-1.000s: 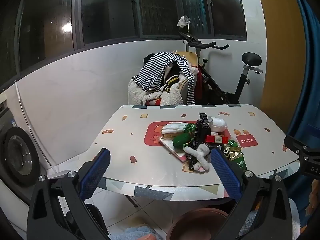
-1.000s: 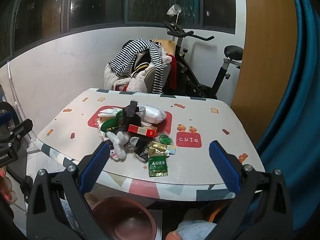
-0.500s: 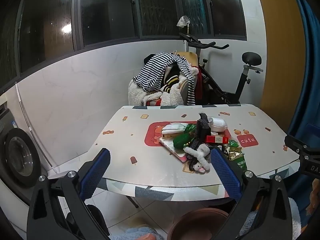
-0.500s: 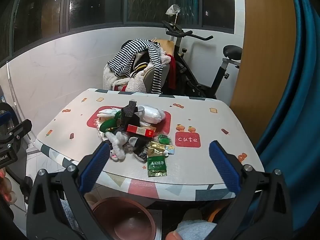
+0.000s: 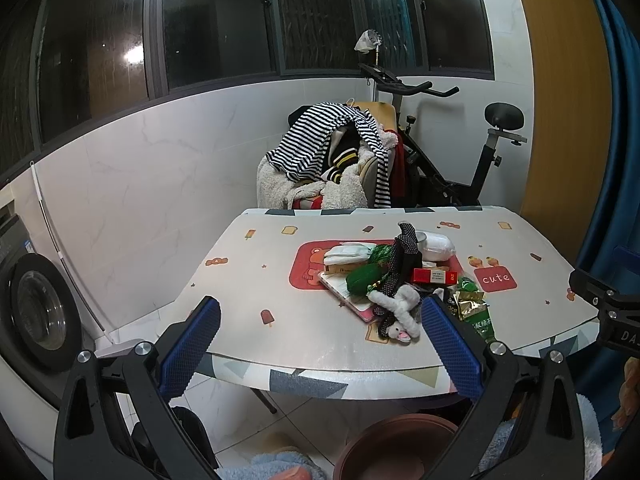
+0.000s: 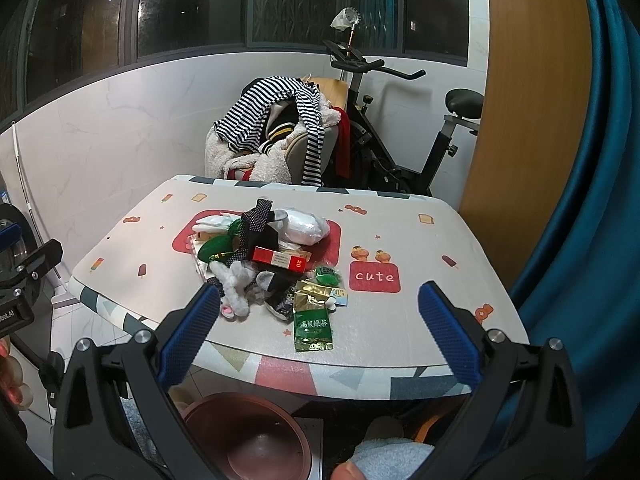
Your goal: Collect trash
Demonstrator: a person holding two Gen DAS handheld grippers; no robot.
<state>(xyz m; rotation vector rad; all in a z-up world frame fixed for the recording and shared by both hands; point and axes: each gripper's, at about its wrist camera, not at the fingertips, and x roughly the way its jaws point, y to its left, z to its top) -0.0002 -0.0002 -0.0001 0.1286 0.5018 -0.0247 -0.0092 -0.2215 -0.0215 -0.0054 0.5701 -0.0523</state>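
Tiled utility room, dark windows; exercise bike [image 6: 384, 120] and clothes-heaped chair [image 5: 332, 168] behind a patterned desk [image 6: 440, 240].

Item: trash heap [image 6: 264, 256], mid-desk toward the near edge. Contents: green tea packet [image 6: 311, 322] nearest the edge, lying flat; red carton [image 6: 279, 259]; white bag [image 6: 304, 226]; green wrappers; dotted black fabric; grey fluffy piece [image 5: 398, 308].

Handling, judged: all light. Foil packet thin, slippery, likely best pinched at an edge; carton stiff, take across its narrow sides; bag and fabric soft, will bunch.

Receptacle: brown basin [image 6: 248, 436] on the floor under the near edge.

Left tongs [image 5: 320, 344]: wide open, empty, short of the desk. Right tongs [image 6: 320, 336]: likewise.
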